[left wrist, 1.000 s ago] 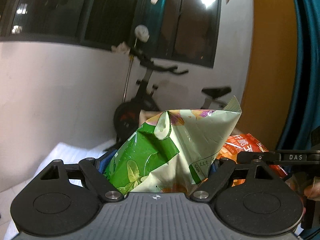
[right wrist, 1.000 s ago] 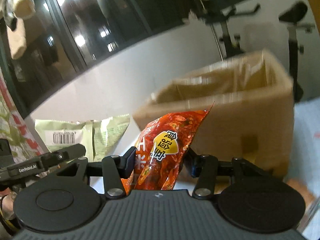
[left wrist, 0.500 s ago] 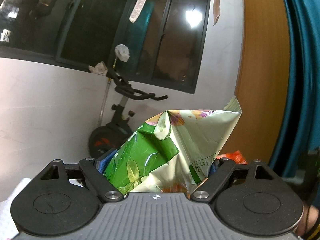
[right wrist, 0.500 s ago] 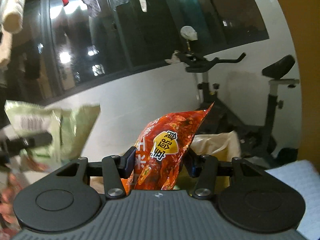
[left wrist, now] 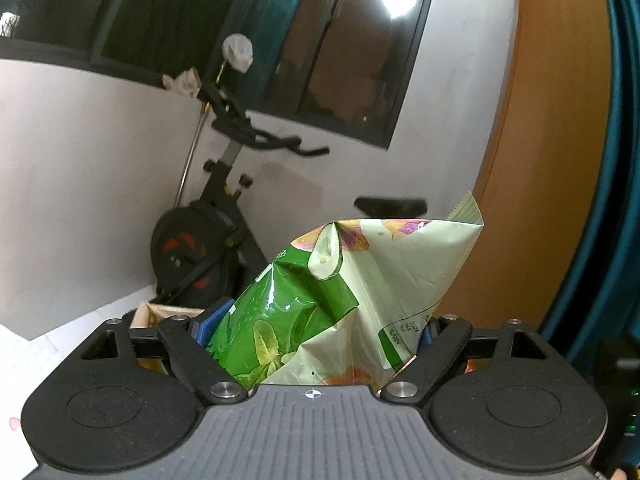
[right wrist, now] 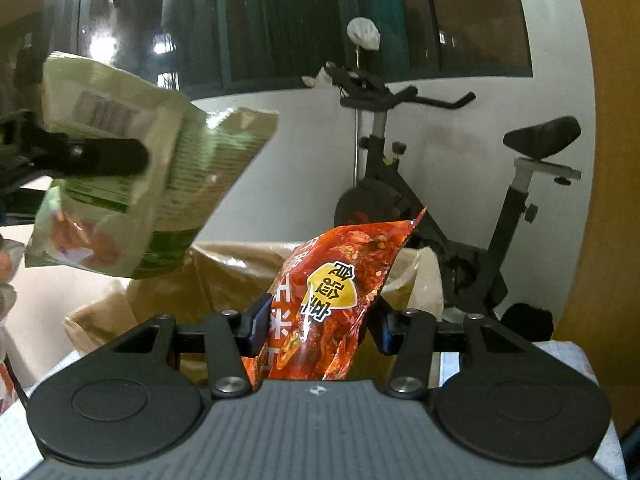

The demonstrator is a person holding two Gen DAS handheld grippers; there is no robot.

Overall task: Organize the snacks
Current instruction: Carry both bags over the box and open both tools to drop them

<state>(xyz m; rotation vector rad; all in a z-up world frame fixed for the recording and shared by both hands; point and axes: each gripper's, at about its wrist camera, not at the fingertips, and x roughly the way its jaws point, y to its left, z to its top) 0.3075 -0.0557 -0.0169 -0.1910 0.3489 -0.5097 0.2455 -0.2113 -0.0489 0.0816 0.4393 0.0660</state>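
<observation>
My left gripper point(left wrist: 316, 328) is shut on a puffy green snack bag point(left wrist: 340, 296) with cucumber pictures, held upright in the air. In the right wrist view the same green bag point(right wrist: 132, 184) shows at the upper left, its barcode side facing me, with one left finger point(right wrist: 100, 156) across it. My right gripper point(right wrist: 316, 328) is shut on a red snack bag point(right wrist: 336, 288) bearing a yellow badge. An open cardboard box point(right wrist: 224, 268) stands just behind and below the red bag. A corner of the box point(left wrist: 156, 314) peeks past the left gripper.
An exercise bike point(right wrist: 420, 208) stands against the white wall behind the box, also seen as the bike point(left wrist: 212, 232) in the left wrist view. Dark windows run above. An orange wall panel point(left wrist: 540, 160) and teal curtain point(left wrist: 624, 160) lie to the right. White table surface point(left wrist: 24, 360) shows lower left.
Both grippers swung sideways with their bags still held. The green bag rose to the upper left of the right wrist view; the box and bike now sit straight ahead.
</observation>
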